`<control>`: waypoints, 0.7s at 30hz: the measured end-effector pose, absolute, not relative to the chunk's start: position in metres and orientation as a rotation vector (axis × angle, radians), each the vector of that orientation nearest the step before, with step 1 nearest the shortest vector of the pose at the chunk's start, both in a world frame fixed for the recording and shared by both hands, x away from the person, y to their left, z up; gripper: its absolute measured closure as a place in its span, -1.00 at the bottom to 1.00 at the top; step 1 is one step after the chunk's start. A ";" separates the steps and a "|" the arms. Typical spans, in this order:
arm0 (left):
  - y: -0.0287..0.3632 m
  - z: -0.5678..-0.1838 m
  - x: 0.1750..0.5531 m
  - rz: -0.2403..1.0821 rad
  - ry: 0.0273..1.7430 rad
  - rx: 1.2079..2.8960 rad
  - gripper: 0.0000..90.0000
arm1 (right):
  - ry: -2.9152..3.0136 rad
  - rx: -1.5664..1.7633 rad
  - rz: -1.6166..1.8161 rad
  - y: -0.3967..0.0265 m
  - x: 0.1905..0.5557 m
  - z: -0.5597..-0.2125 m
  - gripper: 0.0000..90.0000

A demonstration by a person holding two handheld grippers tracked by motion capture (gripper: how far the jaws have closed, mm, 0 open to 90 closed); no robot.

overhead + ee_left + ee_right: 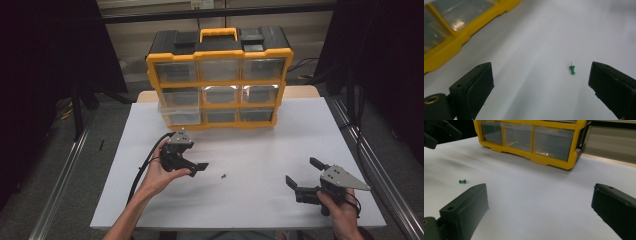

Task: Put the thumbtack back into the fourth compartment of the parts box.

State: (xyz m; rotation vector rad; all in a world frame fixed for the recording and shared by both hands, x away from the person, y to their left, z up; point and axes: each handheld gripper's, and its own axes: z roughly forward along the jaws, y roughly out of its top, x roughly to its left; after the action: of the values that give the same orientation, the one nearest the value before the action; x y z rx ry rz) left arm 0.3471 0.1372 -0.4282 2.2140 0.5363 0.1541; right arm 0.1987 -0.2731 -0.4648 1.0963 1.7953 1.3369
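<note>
One green pushpin [572, 69] lies on its side on the white table [260, 145], near the middle and a little toward the near edge, untouched. Left gripper [196, 167], jaws wide apart and empty, sits just left of it; right gripper [304, 175], jaws likewise spread and empty, rests toward the near right corner. Yellow drawer organizer [220, 80] stands at the far edge.

Left tongs [197, 167] over the surface [260, 150], jaws wide apart. Push pin [572, 69] on the surface just ahead of those tongs, between the lines of the two jaws, nearer the right jaw. Right tongs [300, 177] well to the right of the pin, jaws spread, pin ahead and to their left. Drawer cabinet [220, 75] at the far edge of the surface, behind both tongs and pin.
</note>
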 end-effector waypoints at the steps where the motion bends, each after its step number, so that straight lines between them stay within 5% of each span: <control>1: 0.136 -0.429 0.348 0.147 0.524 2.243 -0.85 | 1.797 1.096 1.339 -0.273 0.199 -0.465 -0.98; 21: 0.096 -0.445 0.353 0.031 0.455 2.432 -0.66 | 1.802 1.094 1.330 -0.272 0.199 -0.465 -0.98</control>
State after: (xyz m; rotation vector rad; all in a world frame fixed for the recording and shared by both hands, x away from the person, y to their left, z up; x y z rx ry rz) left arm 0.3531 0.0964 -0.4451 2.4318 0.4554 0.0309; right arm 0.1991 -0.2721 -0.4652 1.0939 1.8018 1.3300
